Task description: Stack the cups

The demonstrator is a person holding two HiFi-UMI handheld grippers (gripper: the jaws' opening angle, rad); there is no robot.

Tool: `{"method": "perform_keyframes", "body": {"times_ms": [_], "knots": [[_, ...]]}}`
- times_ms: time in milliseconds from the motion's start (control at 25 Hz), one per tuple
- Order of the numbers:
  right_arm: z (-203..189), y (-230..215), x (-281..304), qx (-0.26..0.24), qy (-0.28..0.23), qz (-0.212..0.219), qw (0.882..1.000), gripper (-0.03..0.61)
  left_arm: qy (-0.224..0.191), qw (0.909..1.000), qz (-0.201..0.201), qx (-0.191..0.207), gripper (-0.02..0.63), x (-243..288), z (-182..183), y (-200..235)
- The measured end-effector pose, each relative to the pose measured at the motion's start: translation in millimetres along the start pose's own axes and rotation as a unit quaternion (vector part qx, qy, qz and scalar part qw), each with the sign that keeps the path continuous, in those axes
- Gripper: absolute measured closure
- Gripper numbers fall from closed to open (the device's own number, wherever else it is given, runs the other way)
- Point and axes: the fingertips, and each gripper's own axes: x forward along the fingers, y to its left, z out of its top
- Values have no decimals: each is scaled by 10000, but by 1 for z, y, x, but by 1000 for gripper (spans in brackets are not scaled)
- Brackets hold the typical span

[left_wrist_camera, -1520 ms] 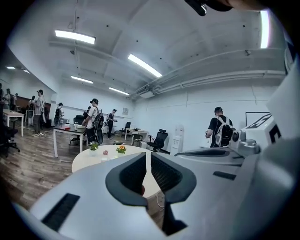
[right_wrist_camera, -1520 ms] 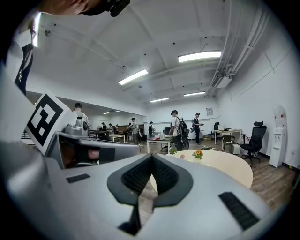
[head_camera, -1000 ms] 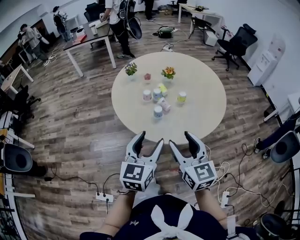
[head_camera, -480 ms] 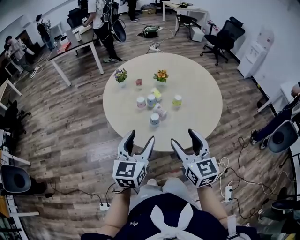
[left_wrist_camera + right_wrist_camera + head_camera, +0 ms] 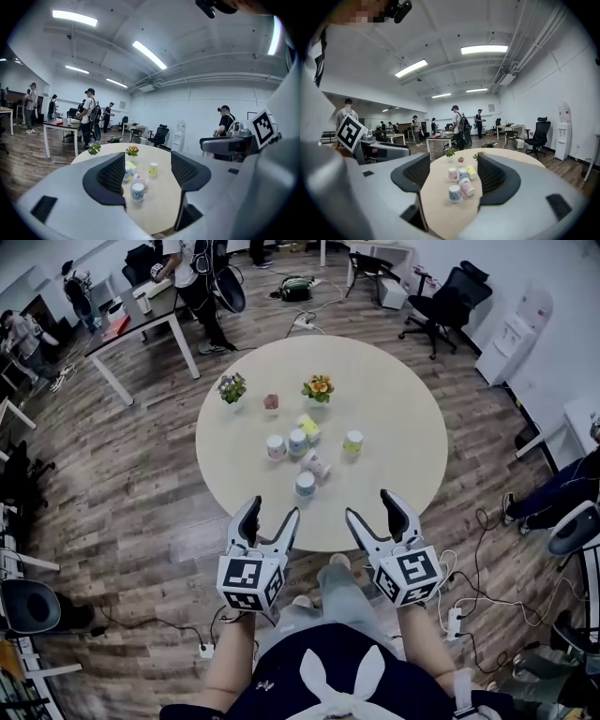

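- Head view looks steeply down on a round table (image 5: 403,427) with six small cups clustered near its middle, well ahead of both grippers.
- At the far side of the cluster sit two little pots. The left pot (image 5: 231,390) holds purple flowers and the right pot (image 5: 318,388) holds orange ones, with a small pink object (image 5: 271,401) between them.
- The near blue cup (image 5: 305,485) stands on end at the front of the group.
- Just behind it, the pink cup (image 5: 317,465) lies on its side, its long axis slanting from far-left to near-right across the table. I cannot tell which end is the mouth.
- Further back, the white-pink cup (image 5: 275,447) and the pale blue cup (image 5: 297,442) stand side by side. The yellow-green cup (image 5: 308,427) behind them looks tipped over.
- The lone yellow cup (image 5: 352,442) stands by itself to the right.
- Whether anything is inside the cups is too small to make out.
- The left gripper (image 5: 271,512) is held at the table's near edge, its jaws spread wide with nothing between the pads.
- The right gripper (image 5: 371,505) is beside it, jaws equally wide and empty, pointing toward the cluster.
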Motion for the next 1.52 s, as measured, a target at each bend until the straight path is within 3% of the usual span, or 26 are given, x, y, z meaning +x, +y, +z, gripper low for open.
{"method": "perform_keyframes", "body": {"times_ms": [560,800,1080,1520], "knots": [[-43,-52,92,-113,883,730,9934,281,584,9976,256,-258,316,76,-20,24],[-73,-62,132,179,1301,1349,9821,285,883,9949,301,-378,316,104,-42,27],[-111,-73,164,283,1762,1833,9667,298,1250,9887,722,-398,316,124,-68,31],[-173,-80,211,403,2417,2052,9476,296,1792,9753,1078,-707,316,149,-126,23]]}}
